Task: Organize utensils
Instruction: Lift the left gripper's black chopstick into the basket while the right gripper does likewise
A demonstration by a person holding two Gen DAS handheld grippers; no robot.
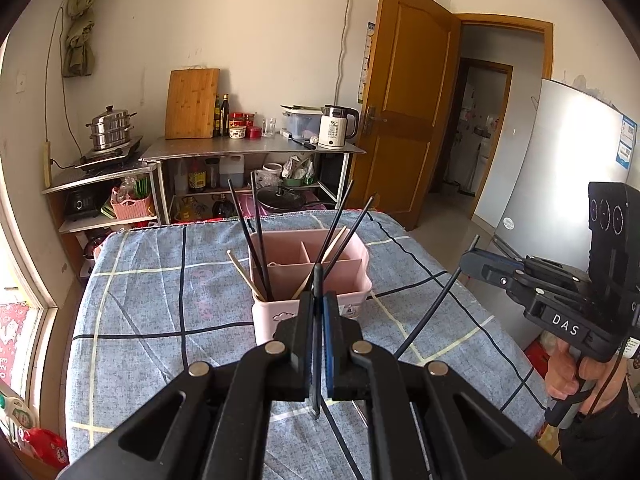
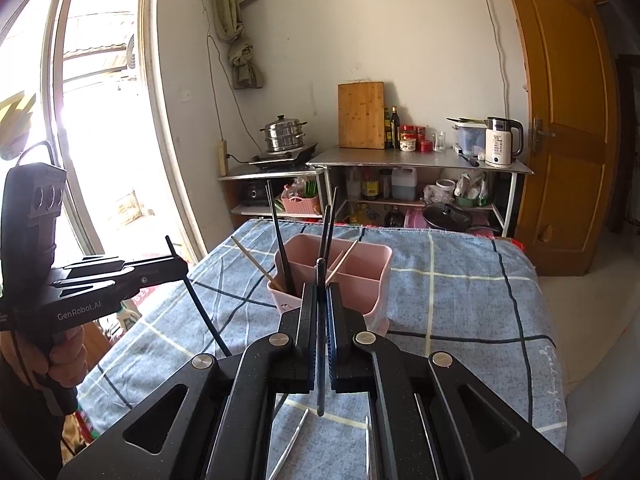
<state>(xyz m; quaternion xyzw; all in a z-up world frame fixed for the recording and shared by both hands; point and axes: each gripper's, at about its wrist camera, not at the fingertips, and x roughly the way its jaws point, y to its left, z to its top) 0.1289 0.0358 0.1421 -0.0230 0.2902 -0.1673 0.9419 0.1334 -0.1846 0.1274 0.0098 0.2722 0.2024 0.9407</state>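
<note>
A pink divided utensil holder (image 1: 316, 292) stands on the blue checked tablecloth (image 1: 160, 304), with several black and wooden chopsticks in it. My left gripper (image 1: 319, 300) is shut on a black chopstick (image 1: 317, 344), just before the holder. My right gripper (image 2: 320, 292) is shut on another black chopstick (image 2: 320, 340), also near the holder (image 2: 340, 276). The right gripper shows in the left wrist view (image 1: 470, 258) with its chopstick (image 1: 432, 312). The left gripper shows in the right wrist view (image 2: 178, 266) with its chopstick (image 2: 204, 312).
Two metal utensils (image 2: 288, 444) lie on the cloth under my right gripper. Behind the table stand steel shelves (image 1: 252, 152) with a kettle (image 1: 338, 126), cutting board and pot. A door (image 1: 404, 112) and fridge (image 1: 560, 168) are to the right.
</note>
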